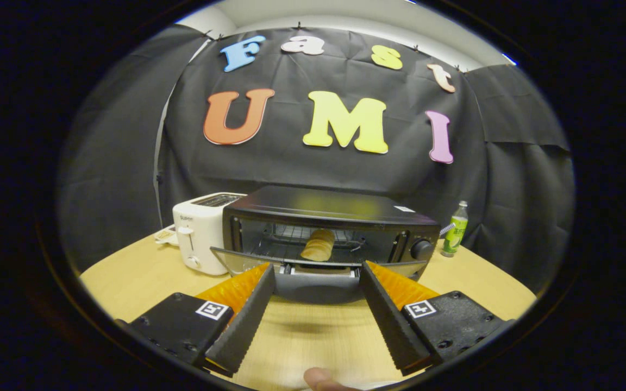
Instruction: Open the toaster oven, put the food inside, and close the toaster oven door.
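Note:
A black toaster oven [335, 217] stands on the wooden table [128, 277], beyond my fingers. Its glass door [315, 271] hangs open, folded down toward me. A piece of bread [318, 244] lies on the rack inside. My gripper [317, 274] is open, its two ridged black fingers [248, 315] spread wide, with nothing between them. The fingertips sit level with the door's front edge, one at each side of it; I cannot tell whether they touch it.
A white pop-up toaster [201, 233] stands just left of the oven, with a small card-like object [165, 236] behind it. A green bottle [455, 228] stands to the oven's right. A fingertip of a person's hand [321, 378] shows below the fingers.

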